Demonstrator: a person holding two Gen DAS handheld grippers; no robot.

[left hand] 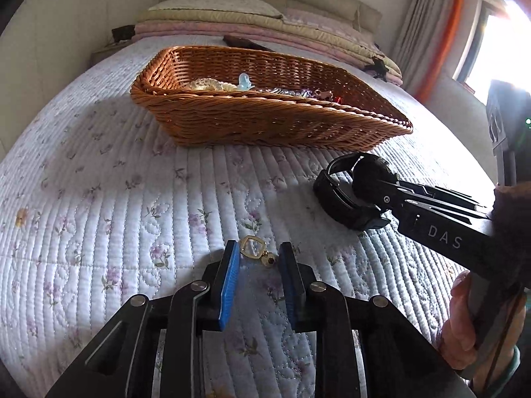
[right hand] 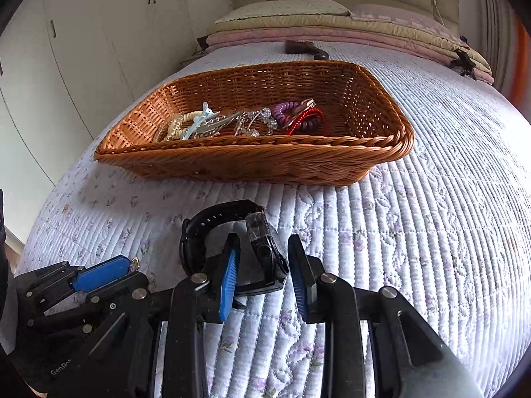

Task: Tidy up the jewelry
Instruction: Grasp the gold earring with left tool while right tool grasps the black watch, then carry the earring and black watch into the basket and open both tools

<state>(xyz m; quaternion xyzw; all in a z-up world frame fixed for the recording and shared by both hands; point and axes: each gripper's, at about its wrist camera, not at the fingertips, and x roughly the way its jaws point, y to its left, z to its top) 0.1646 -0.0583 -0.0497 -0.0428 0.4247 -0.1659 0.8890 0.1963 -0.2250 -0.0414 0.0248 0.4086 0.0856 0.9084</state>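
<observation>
Wicker basket (right hand: pixel 252 162) sits on the quilted bed (left hand: pixel 109 219), holding hair ties and clips. Nearer, a gold earring (left hand: pixel 255 248) lies on the quilt between the spread fingers of the left gripper (left hand: pixel 259 258). The right gripper (right hand: pixel 264 258) is likewise parted, straddling a black watch (right hand: pixel 232 242) on the bed, seemingly without clamping it.
</observation>
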